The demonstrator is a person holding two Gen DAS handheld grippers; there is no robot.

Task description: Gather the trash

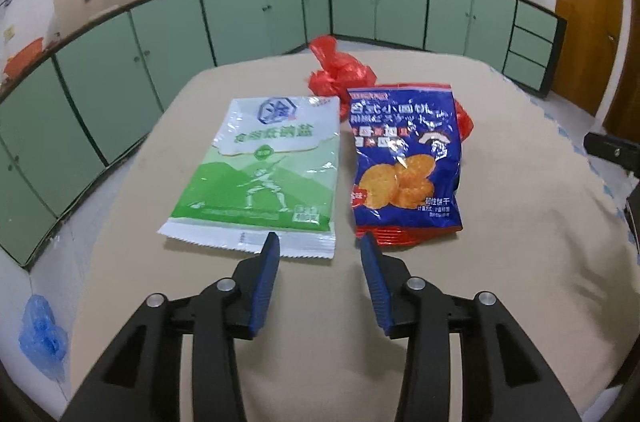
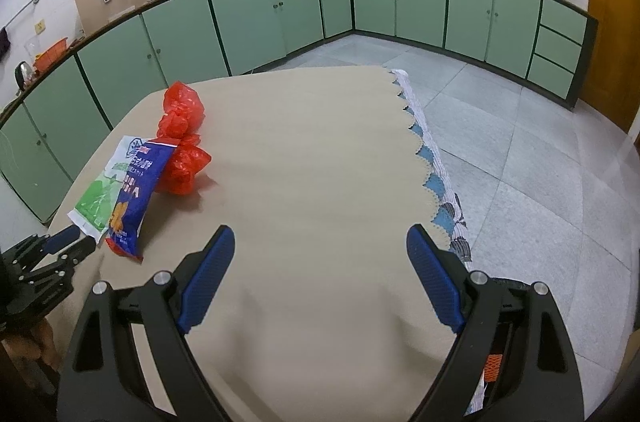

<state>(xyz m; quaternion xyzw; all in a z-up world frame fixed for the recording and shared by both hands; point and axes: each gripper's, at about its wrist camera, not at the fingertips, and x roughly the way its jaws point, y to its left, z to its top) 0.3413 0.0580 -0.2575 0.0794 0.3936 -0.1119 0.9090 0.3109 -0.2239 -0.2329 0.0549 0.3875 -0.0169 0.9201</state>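
Observation:
A green-and-white salt packet [image 1: 264, 174] and a blue-and-red cracker packet [image 1: 406, 162] lie side by side on the beige table [image 1: 500, 262]. A crumpled red plastic bag [image 1: 340, 72] lies just behind them. My left gripper [image 1: 320, 242] is open and empty, its fingertips at the near edges of the two packets. In the right wrist view the packets [image 2: 132, 190] and the red bag [image 2: 182, 138] lie at the left. My right gripper [image 2: 320, 234] is open wide and empty over bare table [image 2: 320, 162], well to the right of the trash.
Green kitchen cabinets [image 2: 260, 10] run along the back walls. The table's scalloped right edge [image 2: 424, 150] drops to a tiled floor [image 2: 520, 142]. A blue plastic bag [image 1: 40, 334] lies on the floor at the left. The left gripper [image 2: 72, 238] shows in the right wrist view.

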